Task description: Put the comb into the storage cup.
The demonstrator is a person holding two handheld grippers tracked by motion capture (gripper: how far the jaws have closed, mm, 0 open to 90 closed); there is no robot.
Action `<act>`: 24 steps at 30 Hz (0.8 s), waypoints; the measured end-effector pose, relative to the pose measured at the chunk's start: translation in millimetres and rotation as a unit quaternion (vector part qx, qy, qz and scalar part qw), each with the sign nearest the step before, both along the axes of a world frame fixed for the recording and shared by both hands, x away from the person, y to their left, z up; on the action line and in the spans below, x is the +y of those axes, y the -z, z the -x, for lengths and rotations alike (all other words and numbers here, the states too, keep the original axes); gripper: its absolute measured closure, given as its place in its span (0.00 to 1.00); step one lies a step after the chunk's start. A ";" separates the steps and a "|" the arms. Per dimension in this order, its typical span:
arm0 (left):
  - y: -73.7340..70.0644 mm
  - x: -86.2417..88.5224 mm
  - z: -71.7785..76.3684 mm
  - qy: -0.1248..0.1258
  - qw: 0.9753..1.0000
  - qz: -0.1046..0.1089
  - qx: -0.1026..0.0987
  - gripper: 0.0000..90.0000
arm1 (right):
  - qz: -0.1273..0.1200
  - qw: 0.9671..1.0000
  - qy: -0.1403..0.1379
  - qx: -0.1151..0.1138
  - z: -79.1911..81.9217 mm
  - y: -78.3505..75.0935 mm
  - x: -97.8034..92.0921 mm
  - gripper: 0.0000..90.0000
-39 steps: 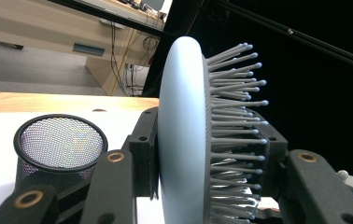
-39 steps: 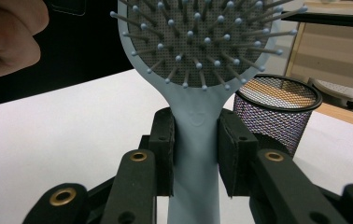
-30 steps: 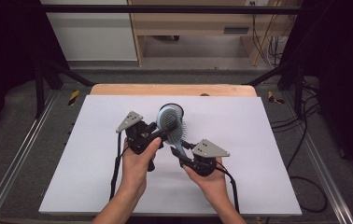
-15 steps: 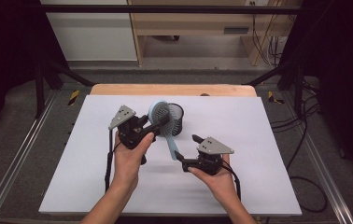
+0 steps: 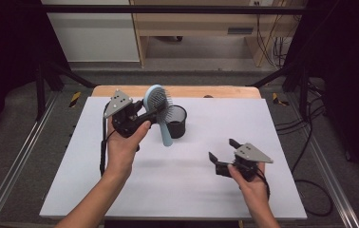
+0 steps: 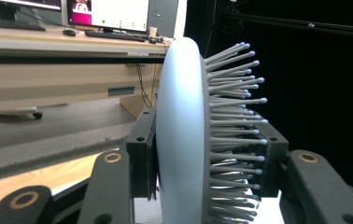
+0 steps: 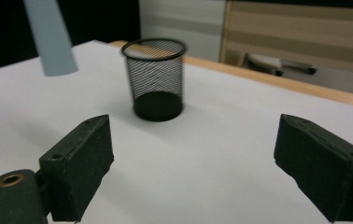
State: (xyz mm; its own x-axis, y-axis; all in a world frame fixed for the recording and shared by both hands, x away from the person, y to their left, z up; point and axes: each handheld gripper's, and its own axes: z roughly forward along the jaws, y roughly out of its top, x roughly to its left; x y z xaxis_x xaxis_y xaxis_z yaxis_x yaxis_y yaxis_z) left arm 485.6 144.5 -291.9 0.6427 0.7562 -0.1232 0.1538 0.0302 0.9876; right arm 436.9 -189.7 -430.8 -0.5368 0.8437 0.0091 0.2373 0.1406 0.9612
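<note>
My left gripper (image 5: 151,113) is shut on the head of a light blue hairbrush (image 5: 157,107), held upright above the table with the handle hanging down. Its jaws clamp the brush head (image 6: 184,135) from the back and the bristle side. Just right of the brush stands a black mesh cup (image 5: 175,121), empty and upright (image 7: 156,77). The brush handle tip (image 7: 51,37) hangs to the cup's left in the right gripper view. My right gripper (image 5: 222,154) stands open near the table's front right, nothing between its fingers (image 7: 79,163).
A white sheet (image 5: 263,123) covers the table, with a wooden edge (image 5: 206,91) at the back. Metal rails (image 5: 16,166) run along both sides. Cables (image 5: 310,123) lie on the floor at the right. A desk (image 6: 48,44) with monitors stands beyond.
The left gripper has lifted the hairbrush up and back-left, next to the mesh cup. The right gripper has let go of the brush, opened and drawn away to the front right.
</note>
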 end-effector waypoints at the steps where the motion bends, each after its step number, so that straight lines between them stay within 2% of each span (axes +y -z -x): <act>1: -1.7 -0.3 -1.3 -0.001 1.000 -0.001 -0.002 0.58 | -0.009 1.000 0.008 -0.006 2.1 -0.2 -7.8 0.13; 3: -4.7 -1.0 -4.6 -0.003 1.000 -0.002 -0.003 0.58 | -0.009 1.000 0.018 -0.016 6.7 1.0 -21.0 0.11; 7: -11.5 -3.5 -12.3 -0.010 1.000 -0.003 -0.008 0.58 | 0.022 0.998 0.043 -0.044 14.3 14.4 -38.3 0.10; 8: -13.3 -4.5 -14.3 -0.012 1.000 -0.001 -0.010 0.58 | 0.020 0.998 0.043 -0.039 14.7 16.5 -40.8 0.09; 9: -15.2 -5.2 -16.5 -0.014 1.000 0.000 -0.012 0.58 | 0.016 0.998 0.040 -0.037 14.9 15.0 -41.9 0.08; 12: -18.6 -6.0 -21.1 -0.018 1.000 0.003 -0.013 0.58 | 0.025 0.997 0.043 -0.062 15.6 5.5 -44.7 0.08; 14: -22.1 -6.6 -25.2 -0.022 1.000 0.002 -0.017 0.58 | 0.019 0.997 0.044 -0.063 15.5 4.9 -45.7 0.08; 15: -23.8 -7.0 -27.0 -0.024 1.000 0.001 -0.019 0.58 | 0.012 0.998 0.041 -0.056 15.7 6.7 -47.1 0.07; 19: -30.6 -7.4 -36.3 -0.031 0.999 0.004 -0.023 0.58 | 0.010 0.998 0.040 -0.044 17.3 12.2 -46.9 0.07; 24: -33.9 -9.3 -44.6 -0.033 0.999 0.001 -0.025 0.58 | 0.010 0.998 0.041 -0.044 16.6 12.9 -45.3 0.06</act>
State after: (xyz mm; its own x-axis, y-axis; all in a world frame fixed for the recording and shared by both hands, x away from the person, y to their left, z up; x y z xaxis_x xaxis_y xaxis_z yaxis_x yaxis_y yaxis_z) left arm 530.2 135.2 -258.0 0.5973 0.7966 -0.0936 0.1022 0.0402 0.9940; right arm 420.3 -235.0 -443.7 -0.4641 0.8842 -0.0528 0.1643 0.1445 0.9758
